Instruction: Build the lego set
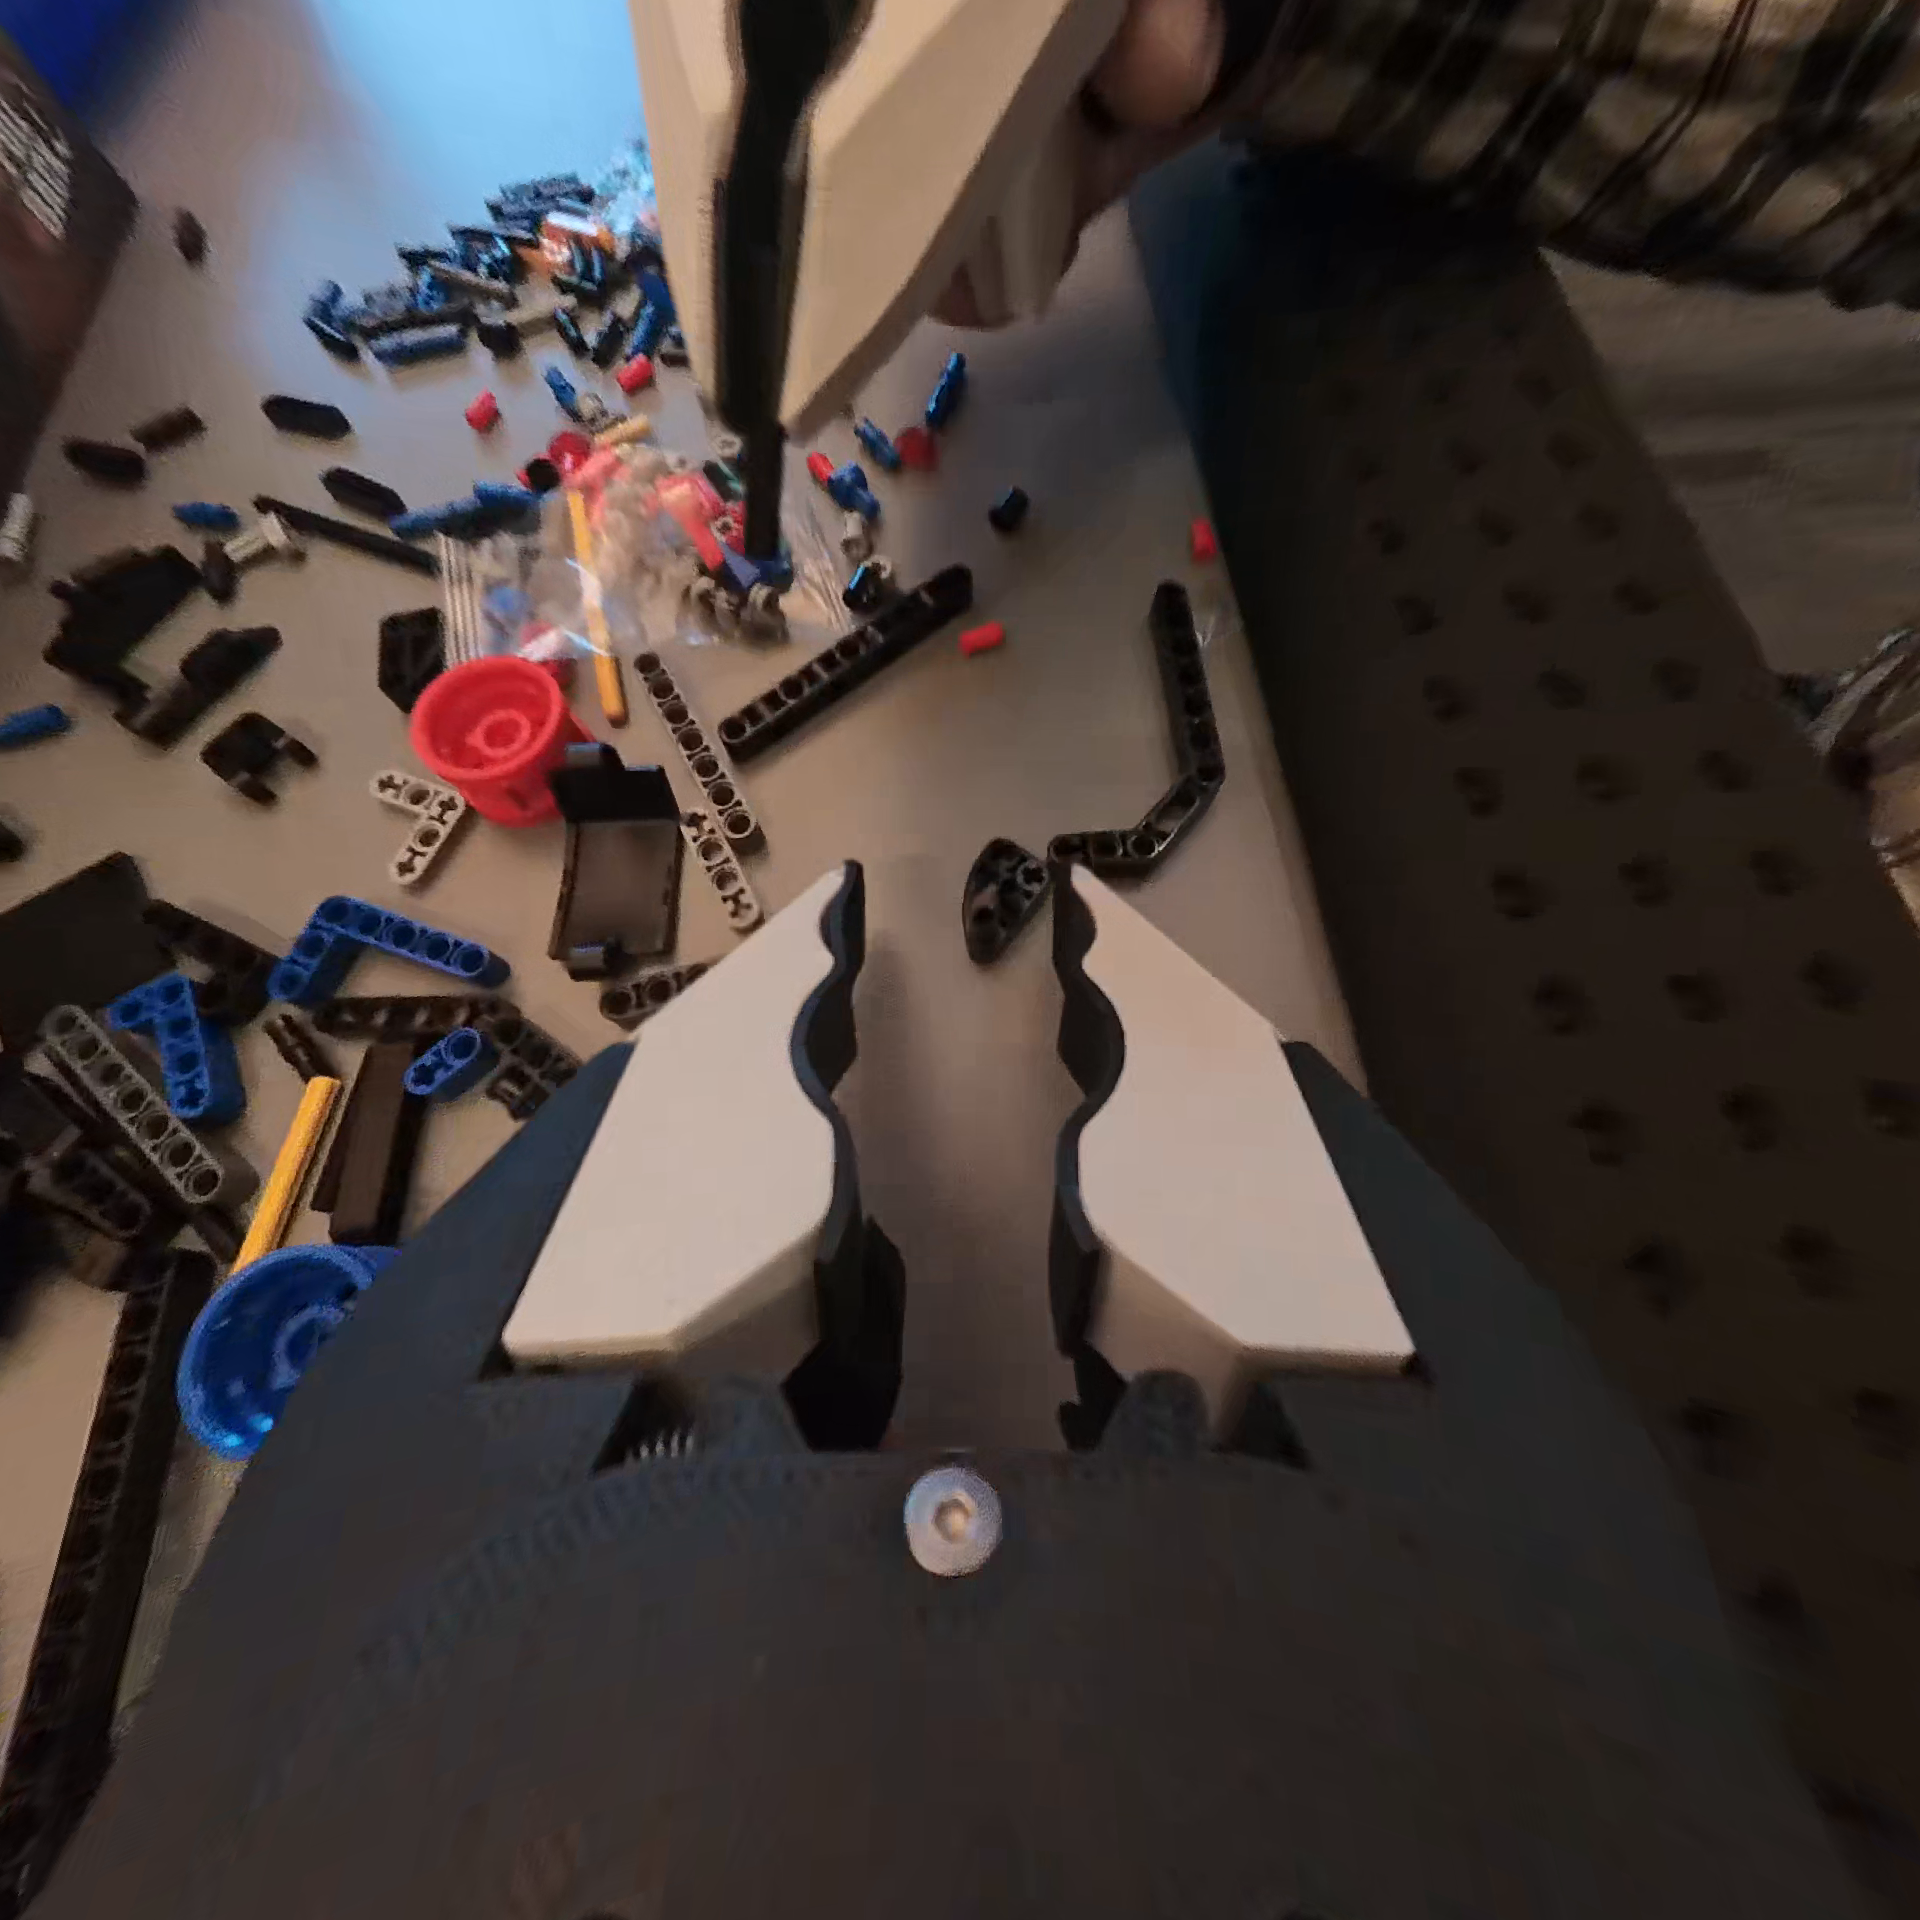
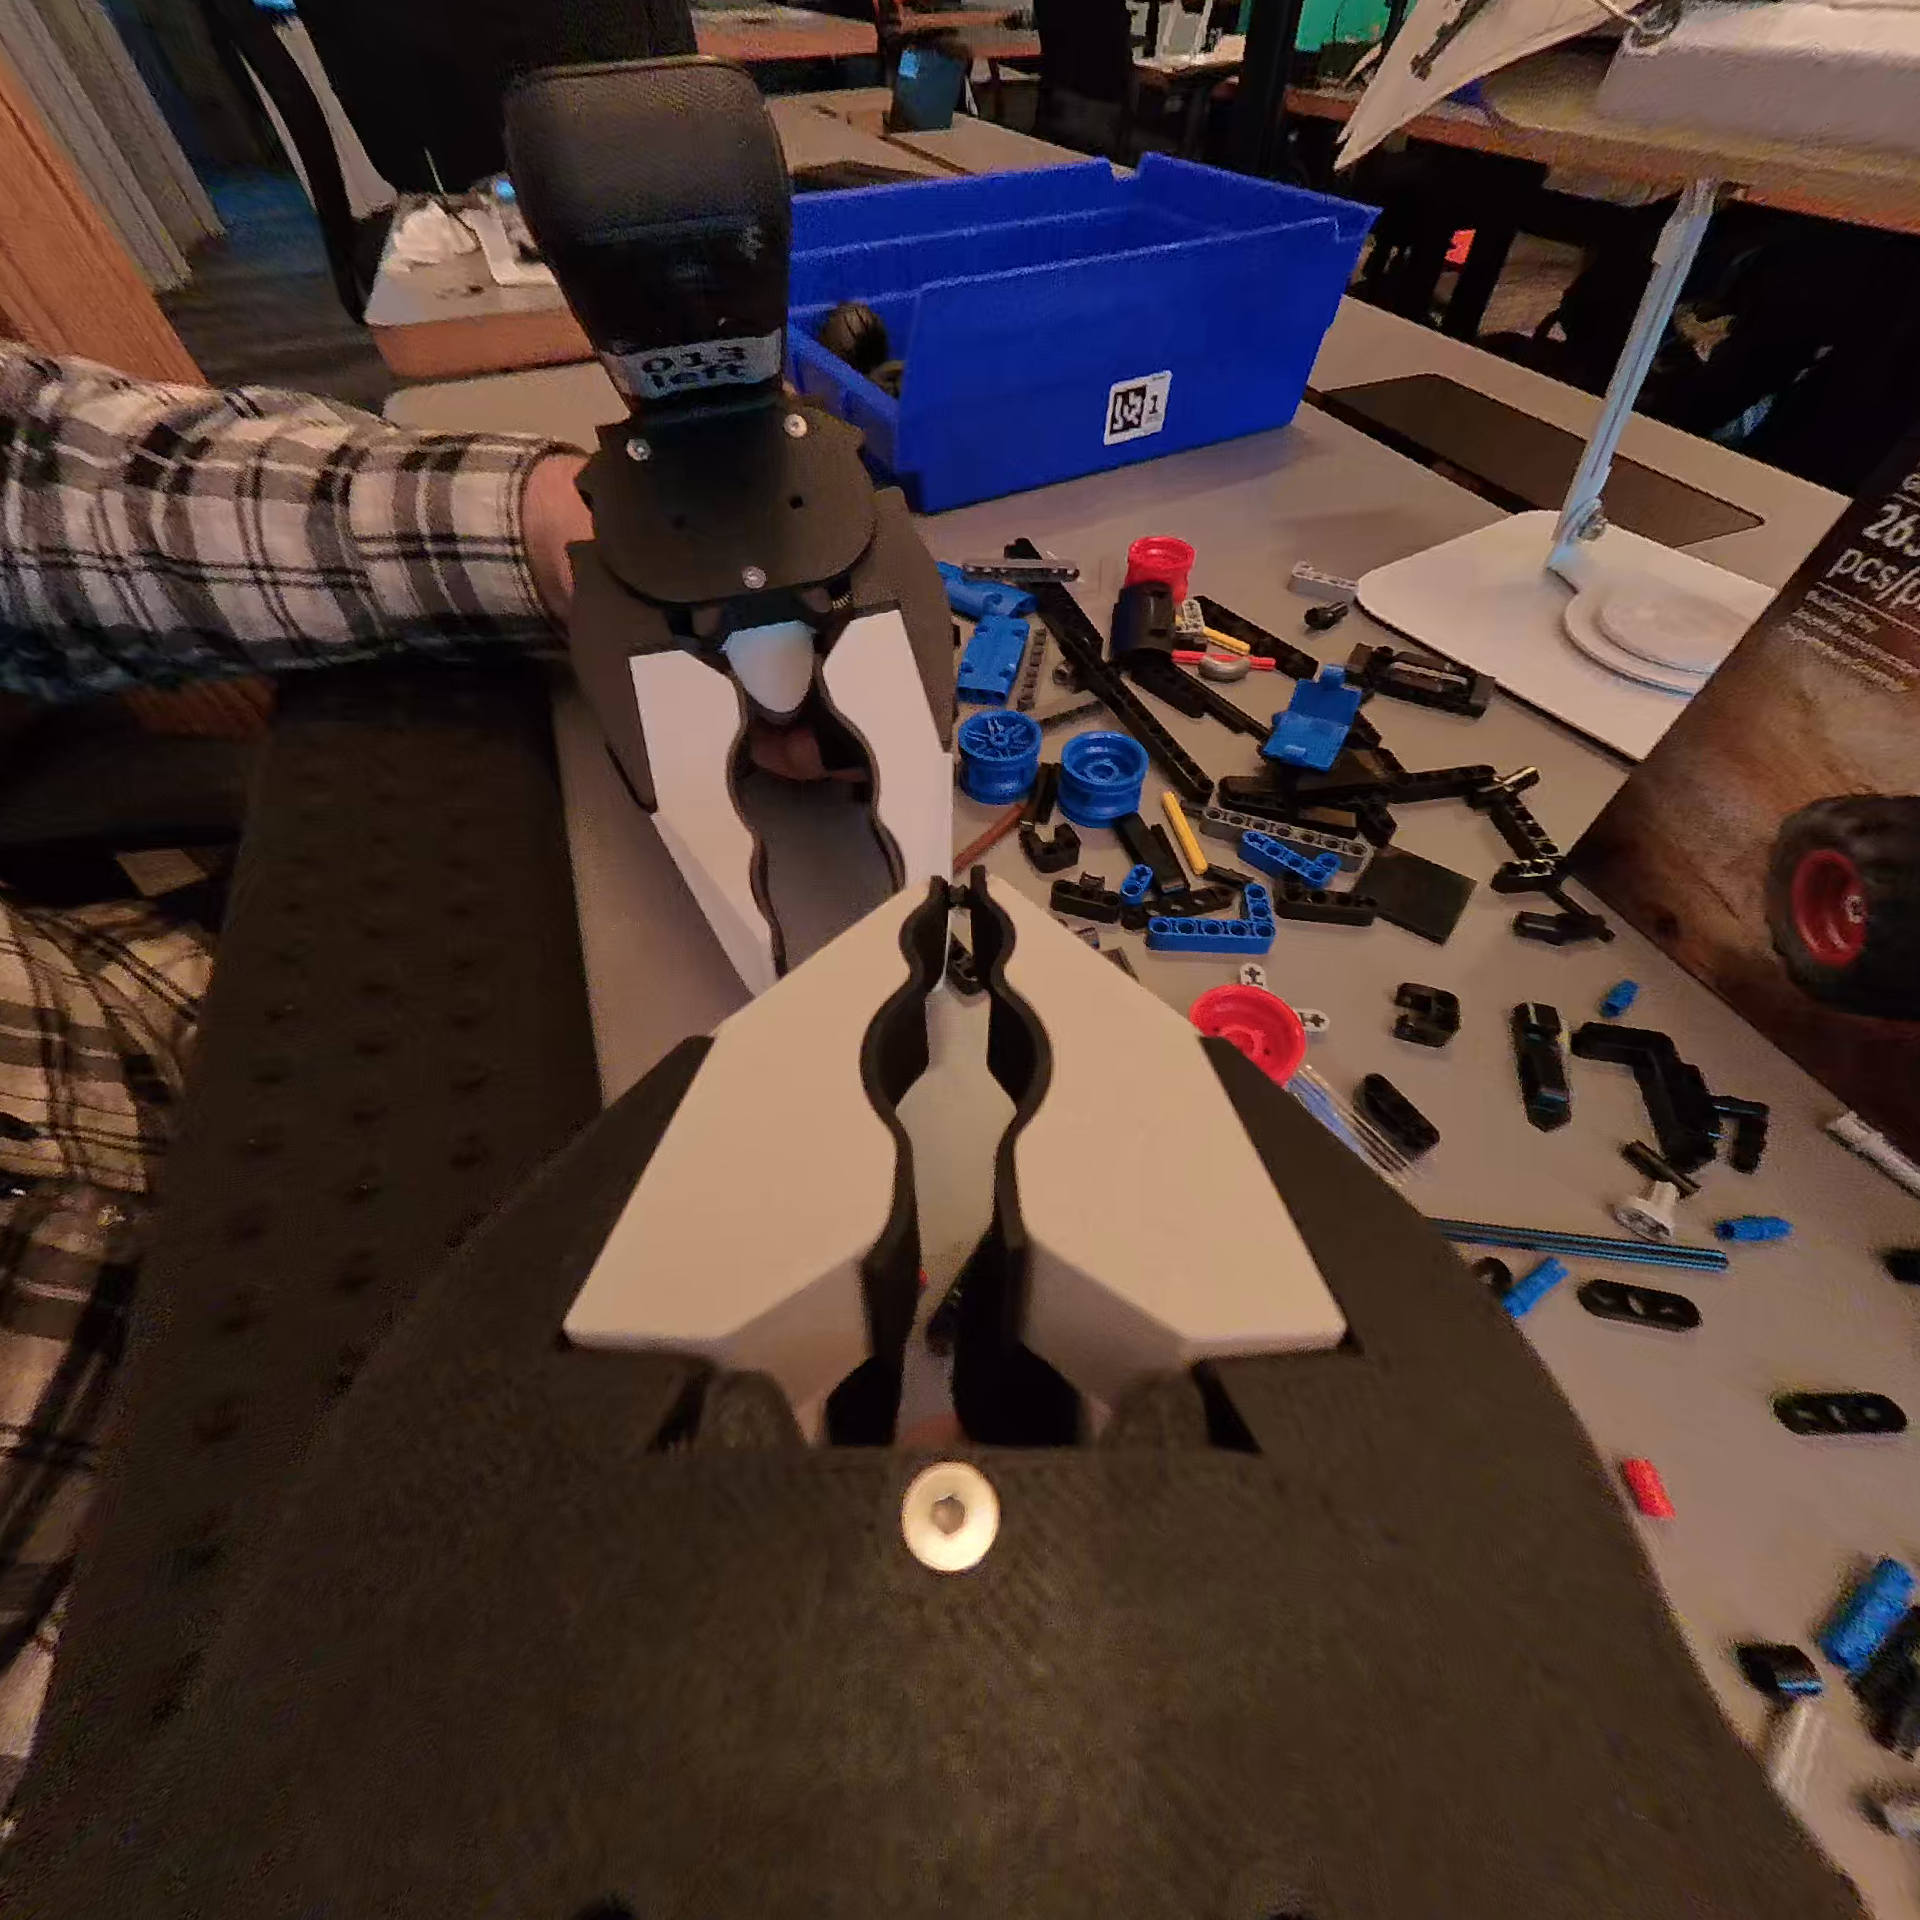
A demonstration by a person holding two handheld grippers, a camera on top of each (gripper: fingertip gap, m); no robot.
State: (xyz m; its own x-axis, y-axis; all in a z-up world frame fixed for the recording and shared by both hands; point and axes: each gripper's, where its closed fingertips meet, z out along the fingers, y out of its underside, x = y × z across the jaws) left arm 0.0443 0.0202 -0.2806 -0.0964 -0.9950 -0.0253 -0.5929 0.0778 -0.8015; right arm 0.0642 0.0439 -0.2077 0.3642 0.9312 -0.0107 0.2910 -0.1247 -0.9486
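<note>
Left gripper (image 1: 956, 914): fingers spread with nothing between them, hovering over bare tabletop (image 1: 935, 748) close to its near edge, beside the dark perforated mat (image 1: 1558, 935).
Right gripper (image 2: 958, 896): fingers pressed nearly together at the tips; in the left wrist view its tips dip into a clear bag of small parts (image 1: 665, 561), but blur there keeps me from telling whether a piece is pinched.
Lego pieces: loose across the middle of the tabletop and toward its far edge, none joined yet as far as I can see. A red wheel hub (image 1: 494, 732) lies by a long black beam (image 1: 847, 665); an angled black beam (image 1: 1174, 758) and a small black curved piece (image 1: 1000, 894) lie just ahead of the left fingers.
Other things: blue bin (image 2: 1081, 312) at the far edge, set box (image 2: 1787, 810) at the right edge.
Risk, bag: the crinkled film could catch on the tips and lift with them, spilling pins among the loose parts.
Risk, small pins: round and light, so a shallow pinch may flick one away, possibly off the near edge.
Risk, left gripper: a low sweep could knock the curved piece or the angled beam out of place.
</note>
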